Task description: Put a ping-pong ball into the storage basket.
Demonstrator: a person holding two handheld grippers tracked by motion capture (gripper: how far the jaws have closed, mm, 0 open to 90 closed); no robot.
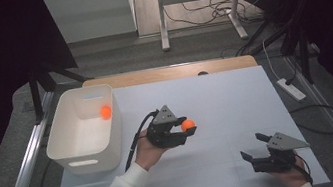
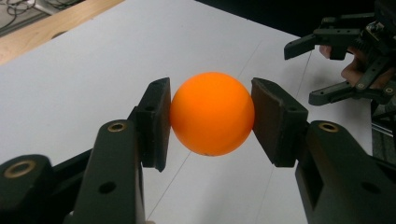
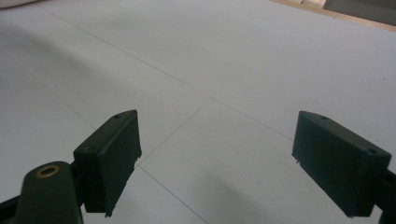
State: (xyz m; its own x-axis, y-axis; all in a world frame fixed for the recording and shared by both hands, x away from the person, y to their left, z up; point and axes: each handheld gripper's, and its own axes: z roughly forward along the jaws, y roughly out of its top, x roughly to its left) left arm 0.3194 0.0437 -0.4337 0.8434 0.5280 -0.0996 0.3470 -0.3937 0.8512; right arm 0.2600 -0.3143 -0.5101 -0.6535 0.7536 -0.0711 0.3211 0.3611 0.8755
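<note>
A smooth, glossy orange ball sits clamped between the jaws of the left gripper, held above the white surface; the right gripper rests wide open, empty.

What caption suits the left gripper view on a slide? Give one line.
Left tool clamps an orange ball above the white table, the right tool open beyond.
</note>
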